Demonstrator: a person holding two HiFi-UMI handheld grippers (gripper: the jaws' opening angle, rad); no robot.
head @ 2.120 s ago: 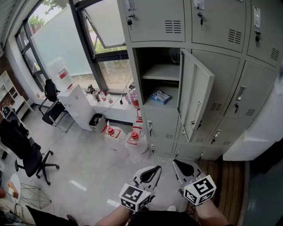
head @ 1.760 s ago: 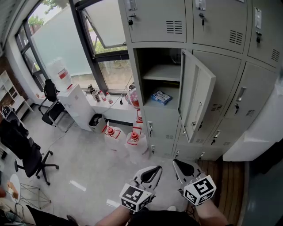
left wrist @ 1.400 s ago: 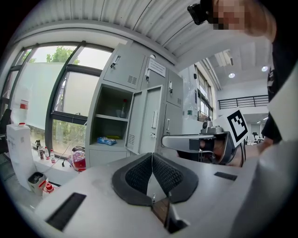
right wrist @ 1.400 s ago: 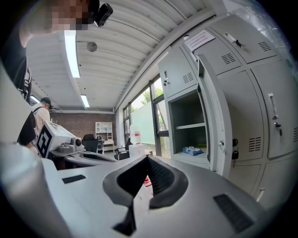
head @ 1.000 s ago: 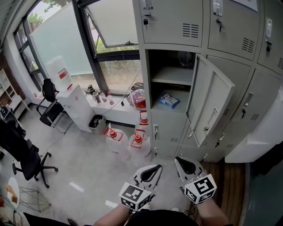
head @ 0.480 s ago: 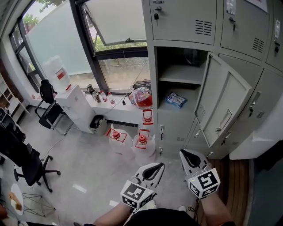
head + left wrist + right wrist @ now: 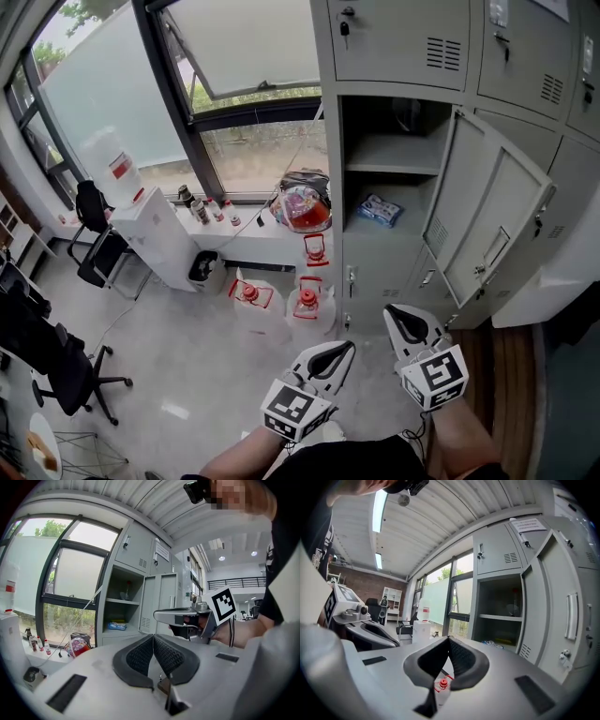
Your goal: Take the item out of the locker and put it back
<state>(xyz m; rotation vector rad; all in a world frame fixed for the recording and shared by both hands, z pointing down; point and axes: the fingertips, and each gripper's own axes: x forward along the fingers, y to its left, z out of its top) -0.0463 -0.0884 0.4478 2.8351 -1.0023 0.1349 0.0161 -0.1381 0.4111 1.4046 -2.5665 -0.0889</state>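
Grey locker bank (image 7: 403,37) fills the upper right of the head view. A big window (image 7: 103,103) takes the upper left, and pale floor (image 7: 178,356) covers the lower left.

One locker is open, its door (image 7: 487,225) swung out to the right. Inside are two levels split by a shelf (image 7: 394,155). Something dim sits at the back of the upper level, can't tell what.

A white water dispenser (image 7: 155,234) w/ a bottle on top stands left of ctr by the window. A black office chair (image 7: 56,375) is at far lower left.

A low white bench (image 7: 267,246) under the window carries a red bag (image 7: 305,202) & a few small bottles. Two water jugs (image 7: 251,305) w/ red caps sit on the floor just in front of the bench, near the locker base.

Left tongs (image 7: 349,345) & right tongs (image 7: 389,309) are at btm ctr, side by side. Both aim toward the lockers and are well apart from the open one. Each pair of jaws is together at the tips, nothing btwn them.

The blue packet (image 7: 382,210) lies on the lower level of the open locker, below the shelf, right of ctr in frame.
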